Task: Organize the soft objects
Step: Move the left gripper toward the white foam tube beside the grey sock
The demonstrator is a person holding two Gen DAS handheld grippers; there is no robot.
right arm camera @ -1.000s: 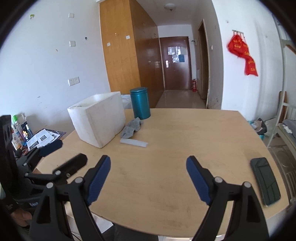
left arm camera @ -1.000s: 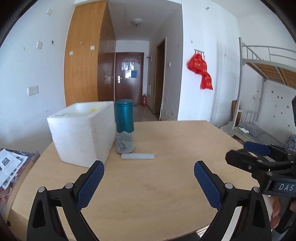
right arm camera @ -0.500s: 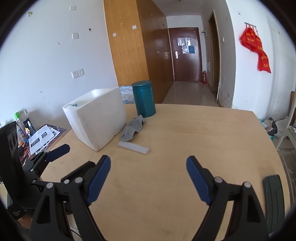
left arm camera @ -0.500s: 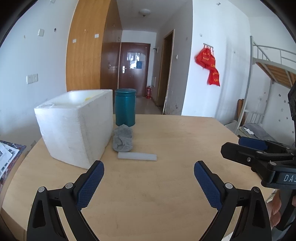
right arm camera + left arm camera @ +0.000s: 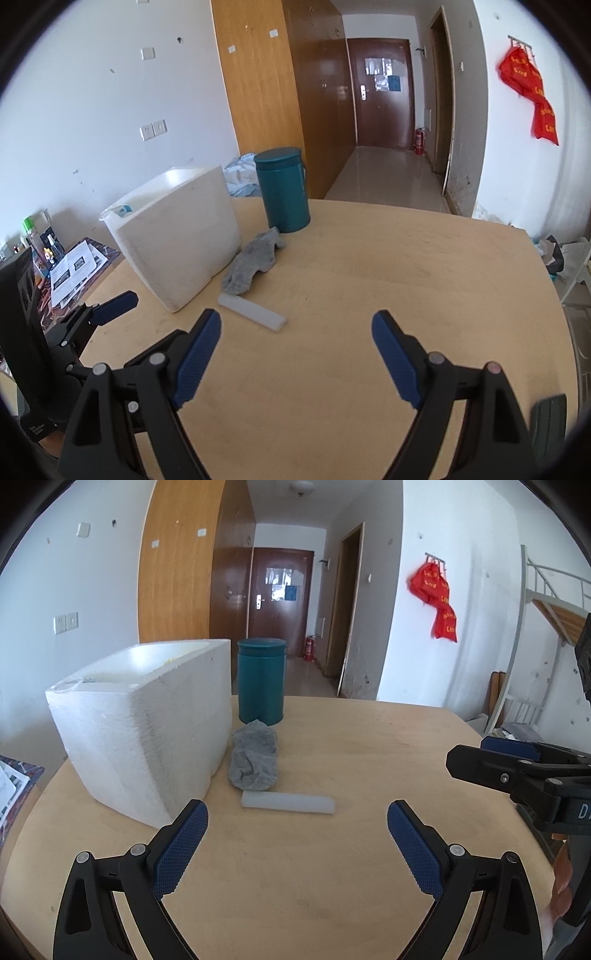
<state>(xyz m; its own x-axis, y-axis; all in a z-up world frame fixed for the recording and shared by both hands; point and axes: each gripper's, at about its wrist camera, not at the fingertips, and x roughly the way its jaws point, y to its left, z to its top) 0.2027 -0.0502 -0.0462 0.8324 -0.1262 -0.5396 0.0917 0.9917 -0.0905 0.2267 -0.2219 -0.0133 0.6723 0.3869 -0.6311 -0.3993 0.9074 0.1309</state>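
Note:
A crumpled grey sock lies on the wooden table between a white foam box and a teal canister. A pale translucent bar lies just in front of the sock. My left gripper is open and empty, low over the table, short of the bar. My right gripper is open and empty too; in its view the sock, bar, box and canister lie ahead to the left. Each gripper shows at the other view's edge.
A dark phone lies at the table's right front edge. Papers and small bottles sit on a low surface left of the table. A bunk-bed frame stands to the right. A hallway with a door lies beyond.
Both grippers have moved forward and lower toward the box, sock and bar, which now look larger. Both stay open. The objects on the table have not moved.

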